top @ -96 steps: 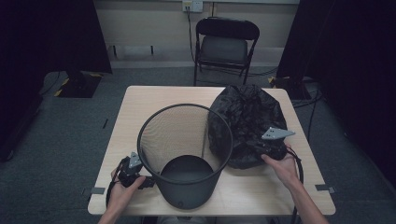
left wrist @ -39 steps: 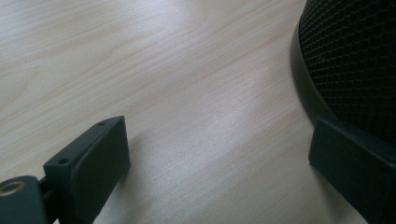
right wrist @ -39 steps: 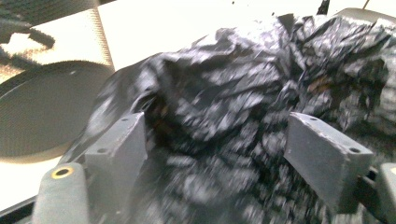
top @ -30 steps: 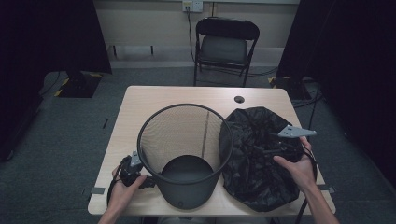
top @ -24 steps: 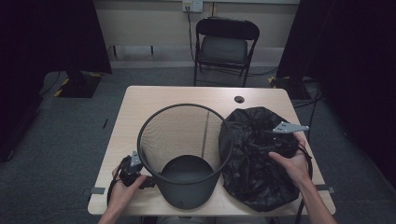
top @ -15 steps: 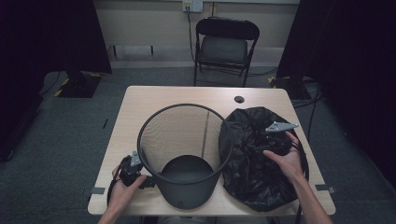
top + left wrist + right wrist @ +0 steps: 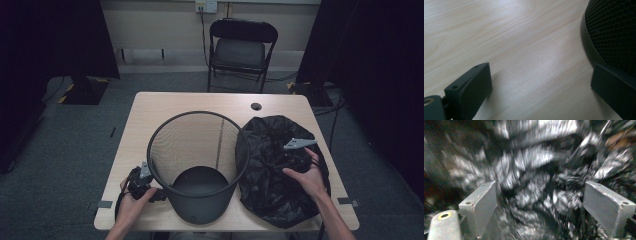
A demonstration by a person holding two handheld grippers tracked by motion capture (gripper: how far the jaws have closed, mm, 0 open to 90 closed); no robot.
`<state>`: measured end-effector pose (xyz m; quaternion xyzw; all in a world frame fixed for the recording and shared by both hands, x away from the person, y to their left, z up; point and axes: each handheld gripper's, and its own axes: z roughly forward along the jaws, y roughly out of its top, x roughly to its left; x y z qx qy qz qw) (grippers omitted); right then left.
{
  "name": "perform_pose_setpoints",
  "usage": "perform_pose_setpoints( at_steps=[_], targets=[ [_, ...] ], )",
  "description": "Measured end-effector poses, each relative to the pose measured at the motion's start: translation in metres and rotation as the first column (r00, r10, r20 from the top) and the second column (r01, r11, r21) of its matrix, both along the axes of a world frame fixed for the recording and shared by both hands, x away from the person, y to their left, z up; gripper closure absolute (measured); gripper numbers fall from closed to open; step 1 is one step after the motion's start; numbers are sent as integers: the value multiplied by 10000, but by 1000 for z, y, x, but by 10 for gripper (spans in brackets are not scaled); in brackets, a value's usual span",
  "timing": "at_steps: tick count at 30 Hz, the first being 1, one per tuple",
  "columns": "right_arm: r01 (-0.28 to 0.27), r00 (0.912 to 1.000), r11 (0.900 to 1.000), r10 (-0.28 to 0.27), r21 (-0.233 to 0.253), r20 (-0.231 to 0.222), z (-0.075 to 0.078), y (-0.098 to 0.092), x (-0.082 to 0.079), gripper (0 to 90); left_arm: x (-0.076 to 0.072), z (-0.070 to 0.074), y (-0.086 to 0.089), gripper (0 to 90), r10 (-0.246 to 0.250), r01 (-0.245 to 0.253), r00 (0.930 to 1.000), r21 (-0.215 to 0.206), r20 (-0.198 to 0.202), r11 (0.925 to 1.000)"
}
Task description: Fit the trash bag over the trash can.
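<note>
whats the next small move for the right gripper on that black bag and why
Probably close the right gripper on a fold of the black trash bag. Its jaws stand wide open with crumpled plastic between them, so nothing is gripped yet. The bag lies loose on the table beside the mesh wastebasket, and the left gripper sits open at the basket's base.

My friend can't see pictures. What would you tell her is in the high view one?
A person at a wooden table holds a gripper in each hand: the left gripper sits at the foot of a black mesh wastebasket, and the right gripper rests open on a crumpled black trash bag beside it. A folding chair stands behind the table.
</note>
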<state>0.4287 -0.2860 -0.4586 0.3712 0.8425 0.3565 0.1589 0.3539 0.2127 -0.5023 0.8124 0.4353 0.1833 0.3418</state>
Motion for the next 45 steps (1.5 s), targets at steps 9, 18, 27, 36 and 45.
perform_pose_setpoints(
  at_steps=[9, 18, 27, 36, 45],
  targets=[
    [-25, 9998, 9980, 14, -625, -179, -20, 10, 3, 133, 0, 0, 0, 28, 0, 0, 10000, 3, 2, 10000],
    [204, 9996, 9989, -212, -426, -196, -31, 10, 1, 348, -1, 0, 0, 29, 24, -24, 10000, -16, 30, 10000],
    [188, 9998, 9997, -189, -168, -61, -31, 15, -7, 688, -3, 0, 1, 30, -14, 14, 10000, -14, 12, 10000],
    [24, 9999, 10000, -23, 57, -142, -28, 14, -9, 789, -4, 0, 1, 26, -18, 18, 10000, 4, 14, 10000],
    [147, 9996, 9892, -178, 1457, 200, -7, 6, -17, 794, -3, 0, 1, 19, 11, -11, 10000, 11, -3, 10000]
  ],
)
